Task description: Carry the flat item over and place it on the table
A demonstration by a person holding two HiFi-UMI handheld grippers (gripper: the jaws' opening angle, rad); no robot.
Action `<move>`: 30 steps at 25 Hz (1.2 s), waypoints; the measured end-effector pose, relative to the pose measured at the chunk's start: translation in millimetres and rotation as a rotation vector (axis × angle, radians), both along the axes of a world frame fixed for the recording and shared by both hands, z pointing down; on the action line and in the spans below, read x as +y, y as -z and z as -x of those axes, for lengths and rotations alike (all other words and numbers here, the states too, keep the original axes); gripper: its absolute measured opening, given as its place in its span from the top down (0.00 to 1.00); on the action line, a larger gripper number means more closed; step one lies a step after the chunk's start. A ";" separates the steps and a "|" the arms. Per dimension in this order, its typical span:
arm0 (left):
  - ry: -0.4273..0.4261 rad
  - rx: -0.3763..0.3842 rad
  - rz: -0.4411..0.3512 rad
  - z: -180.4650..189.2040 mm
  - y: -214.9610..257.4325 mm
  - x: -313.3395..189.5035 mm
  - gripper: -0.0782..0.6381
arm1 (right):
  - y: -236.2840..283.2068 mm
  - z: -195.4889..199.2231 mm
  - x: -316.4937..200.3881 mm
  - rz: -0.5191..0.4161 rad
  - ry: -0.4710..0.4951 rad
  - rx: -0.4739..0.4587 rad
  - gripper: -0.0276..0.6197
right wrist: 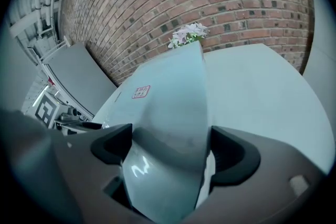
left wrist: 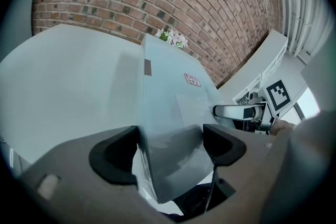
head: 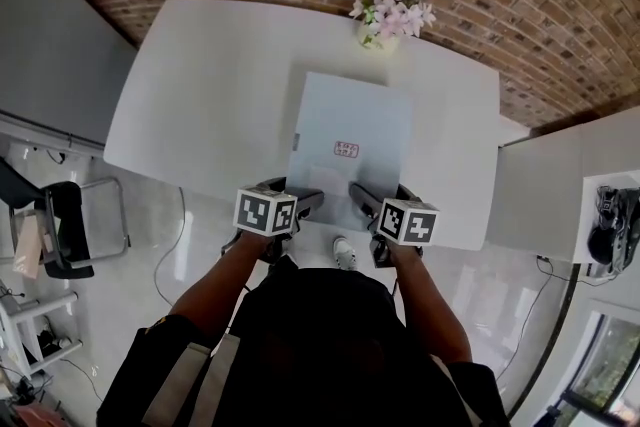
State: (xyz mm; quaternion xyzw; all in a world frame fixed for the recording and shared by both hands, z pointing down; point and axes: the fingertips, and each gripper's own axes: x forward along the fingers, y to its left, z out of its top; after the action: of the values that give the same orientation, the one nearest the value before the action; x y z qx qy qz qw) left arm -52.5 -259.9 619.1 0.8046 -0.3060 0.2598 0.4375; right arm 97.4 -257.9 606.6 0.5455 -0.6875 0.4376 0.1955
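A pale blue-grey flat item [head: 350, 130] with a small red label stretches over the near half of the white table [head: 200, 85]. I cannot tell whether it rests on the tabletop. My left gripper [head: 305, 200] holds its near left corner and my right gripper [head: 362, 200] its near right corner. In the left gripper view the flat item [left wrist: 168, 92] fills the gap of the left gripper [left wrist: 171, 147]. The right gripper view shows the same item [right wrist: 168, 92] bowed between the jaws of the right gripper [right wrist: 170, 147].
A vase of pink flowers [head: 392, 15] stands at the table's far edge, just beyond the item. A brick wall runs behind. A dark chair [head: 60, 225] sits at the left, and a white counter [head: 560, 175] at the right. A shoe [head: 344, 253] shows below the table edge.
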 end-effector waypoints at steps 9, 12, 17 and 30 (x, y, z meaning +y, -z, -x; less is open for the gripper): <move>-0.008 -0.012 0.056 -3.0 -28.3 0.2 0.32 | -29.7 -3.0 0.2 0.070 -0.011 -0.010 0.26; -0.006 -0.015 0.065 -3.1 -33.1 -0.9 0.32 | -35.1 -3.1 -0.8 0.085 -0.015 -0.014 0.26; -0.012 -0.022 0.067 -4.2 -37.5 -7.3 0.32 | -41.9 -4.5 -6.3 0.103 -0.024 -0.026 0.26; -0.023 -0.028 0.090 -3.9 -49.0 -9.8 0.31 | -54.1 -4.3 -7.4 0.154 -0.022 -0.036 0.26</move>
State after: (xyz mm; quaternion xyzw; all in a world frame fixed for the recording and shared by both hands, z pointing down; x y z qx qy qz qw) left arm -48.6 -269.7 668.1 0.7840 -0.2907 0.2896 0.4657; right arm 101.7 -265.4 660.7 0.5284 -0.6490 0.5013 0.2196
